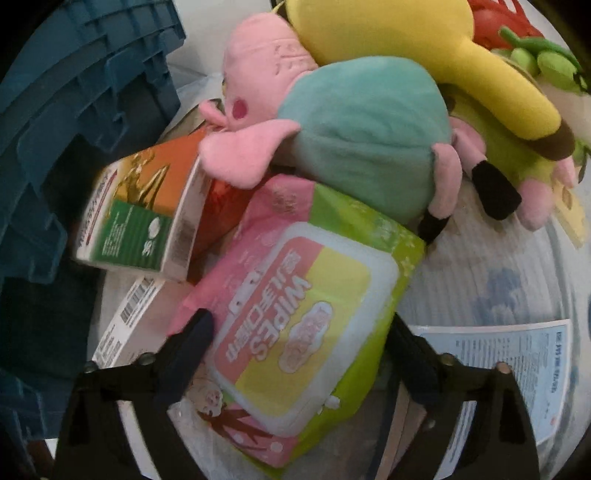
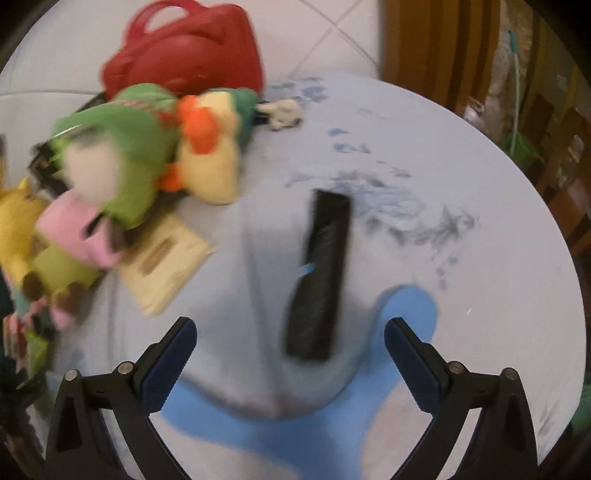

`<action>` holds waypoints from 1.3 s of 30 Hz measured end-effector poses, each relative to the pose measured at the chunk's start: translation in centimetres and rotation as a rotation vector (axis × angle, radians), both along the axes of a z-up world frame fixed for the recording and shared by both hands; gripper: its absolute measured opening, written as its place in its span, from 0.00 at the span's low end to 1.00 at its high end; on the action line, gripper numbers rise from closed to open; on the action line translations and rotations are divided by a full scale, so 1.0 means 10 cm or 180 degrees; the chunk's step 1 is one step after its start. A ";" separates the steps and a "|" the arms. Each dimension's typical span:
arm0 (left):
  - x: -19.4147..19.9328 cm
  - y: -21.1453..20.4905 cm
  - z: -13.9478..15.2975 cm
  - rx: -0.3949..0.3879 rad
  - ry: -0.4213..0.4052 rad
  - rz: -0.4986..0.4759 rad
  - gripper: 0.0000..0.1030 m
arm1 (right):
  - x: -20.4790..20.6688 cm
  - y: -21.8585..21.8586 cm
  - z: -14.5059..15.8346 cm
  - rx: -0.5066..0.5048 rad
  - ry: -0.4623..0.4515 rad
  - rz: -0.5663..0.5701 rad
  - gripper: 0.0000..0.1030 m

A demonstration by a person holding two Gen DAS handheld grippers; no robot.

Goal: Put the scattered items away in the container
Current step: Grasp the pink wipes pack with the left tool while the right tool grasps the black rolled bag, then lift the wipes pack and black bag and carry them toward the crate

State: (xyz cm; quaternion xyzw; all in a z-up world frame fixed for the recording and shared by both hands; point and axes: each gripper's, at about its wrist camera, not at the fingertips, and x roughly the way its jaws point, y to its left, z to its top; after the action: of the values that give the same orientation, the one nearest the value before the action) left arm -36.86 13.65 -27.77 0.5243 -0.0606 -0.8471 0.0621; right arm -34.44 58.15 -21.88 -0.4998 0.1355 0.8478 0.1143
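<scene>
On a round desk [image 2: 461,177] with a pale blue, ink-smudged cover, a white tiled floor [image 2: 332,33] and wooden furniture [image 2: 443,48] lie beyond the far edge. A black box [image 2: 321,273], long, flat and blurred, lies between the spread, empty fingers of the right gripper [image 2: 290,350]. Plush toys [image 2: 140,147] pile at the left beside a red bag [image 2: 184,59]. The left gripper [image 1: 299,343] clamps a pink-and-green wipes pack [image 1: 306,314], seemingly resting on the desk, under a pink pig [image 1: 332,122]. A blue crate [image 1: 55,129] stands left of it.
</scene>
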 end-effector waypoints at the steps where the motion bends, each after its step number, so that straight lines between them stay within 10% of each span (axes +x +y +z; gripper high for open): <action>1: -0.01 0.02 0.01 -0.0034 0.0004 0.0013 0.80 | -0.06 0.06 -0.03 -0.0015 -0.0019 0.0006 1.00; 9: -0.09 -0.02 -0.03 -0.0071 -0.0095 0.0080 0.79 | -0.40 0.18 -0.36 -0.0075 -0.0176 0.0058 0.98; 11: -0.12 -0.03 -0.05 -0.0093 -0.0090 0.0102 0.82 | -0.44 0.18 -0.45 -0.0073 -0.0235 0.0047 0.61; 14: -0.12 -0.06 -0.01 -0.0030 -0.0093 0.0119 0.71 | -0.47 0.11 -0.50 0.0222 -0.0325 0.0090 0.39; 30: -0.16 -0.16 0.01 0.0197 -0.0238 0.0044 0.67 | -0.48 0.11 -0.52 0.0279 -0.0381 0.0207 0.40; 39: -0.21 -0.12 -0.08 0.0007 -0.0243 -0.0043 0.68 | -0.51 -0.03 -0.60 0.0299 -0.0367 0.0342 0.71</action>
State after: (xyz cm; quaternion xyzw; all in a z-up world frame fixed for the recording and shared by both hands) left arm -39.00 12.48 -28.54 0.5559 -0.0655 -0.8269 0.0535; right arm -39.53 57.86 -27.84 -0.5485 0.0617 0.8279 0.0996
